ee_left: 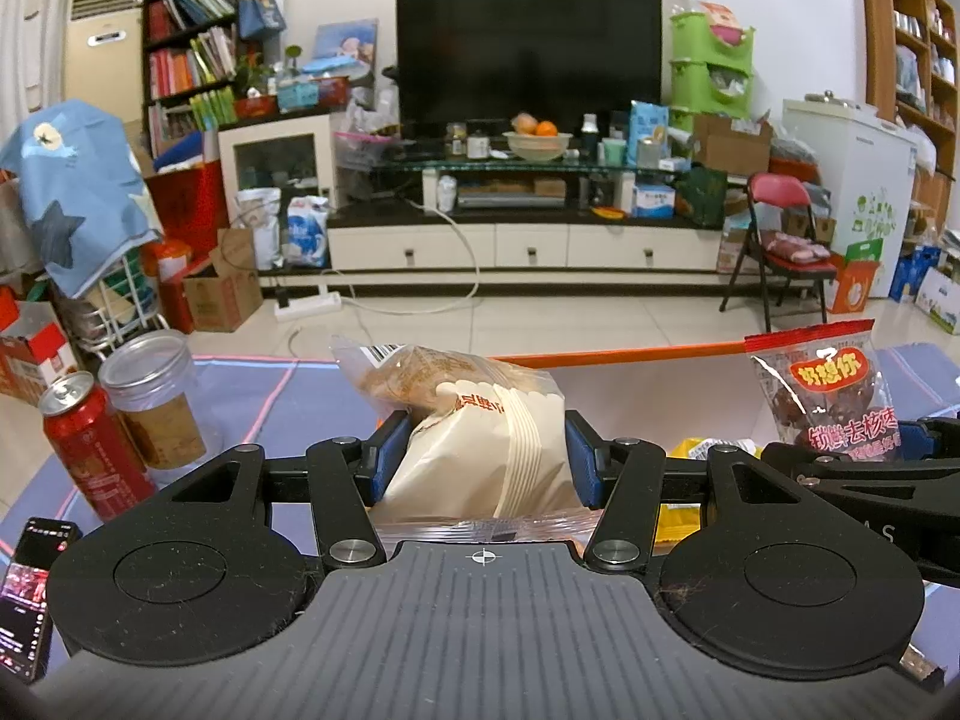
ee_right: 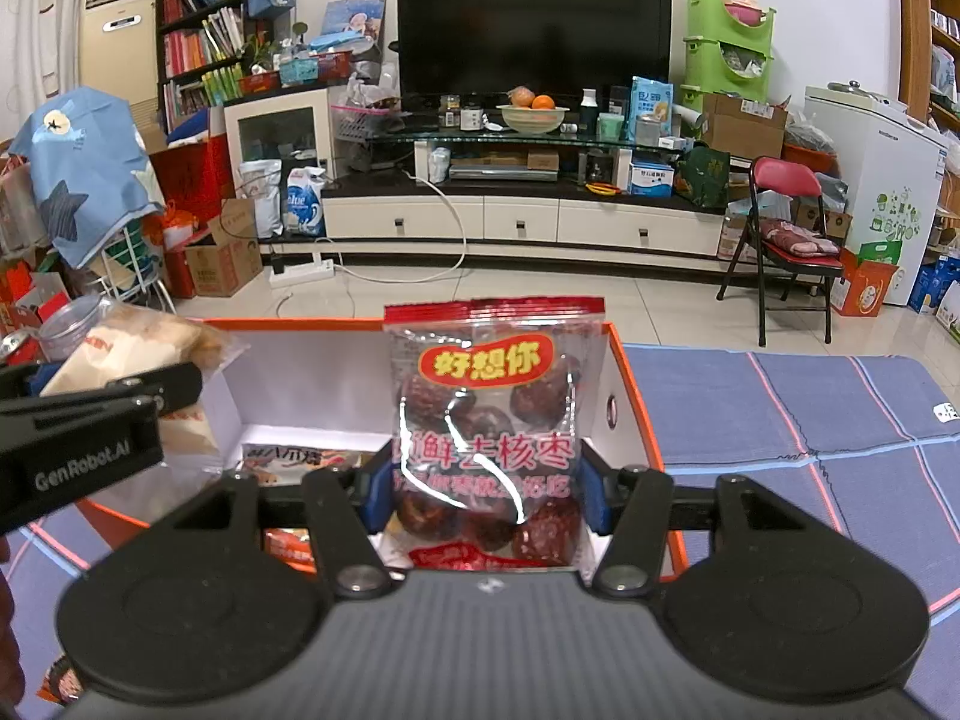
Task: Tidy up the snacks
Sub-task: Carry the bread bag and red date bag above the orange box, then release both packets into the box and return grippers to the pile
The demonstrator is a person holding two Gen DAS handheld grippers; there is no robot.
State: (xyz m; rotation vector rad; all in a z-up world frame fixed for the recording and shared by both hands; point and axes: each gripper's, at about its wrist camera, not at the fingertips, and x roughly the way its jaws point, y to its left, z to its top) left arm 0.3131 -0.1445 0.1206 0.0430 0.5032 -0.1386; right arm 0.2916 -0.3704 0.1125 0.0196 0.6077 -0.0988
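Observation:
My left gripper (ee_left: 480,456) is shut on a cream pastry packet (ee_left: 474,438), held above the near edge of an orange-rimmed white box (ee_left: 630,354). My right gripper (ee_right: 483,495) is shut on a clear red-topped packet of dried dates (ee_right: 486,414), held upright over the same box (ee_right: 624,378). The date packet also shows at the right of the left wrist view (ee_left: 822,390). The pastry packet shows at the left of the right wrist view (ee_right: 138,354). Other snack packets (ee_right: 294,459) lie inside the box.
A red drink can (ee_left: 90,444), a clear plastic jar (ee_left: 156,396) and a phone (ee_left: 27,588) stand at the left on the blue checked tablecloth (ee_right: 810,420). Beyond the table are a TV stand (ee_left: 522,240) and a red folding chair (ee_right: 786,240).

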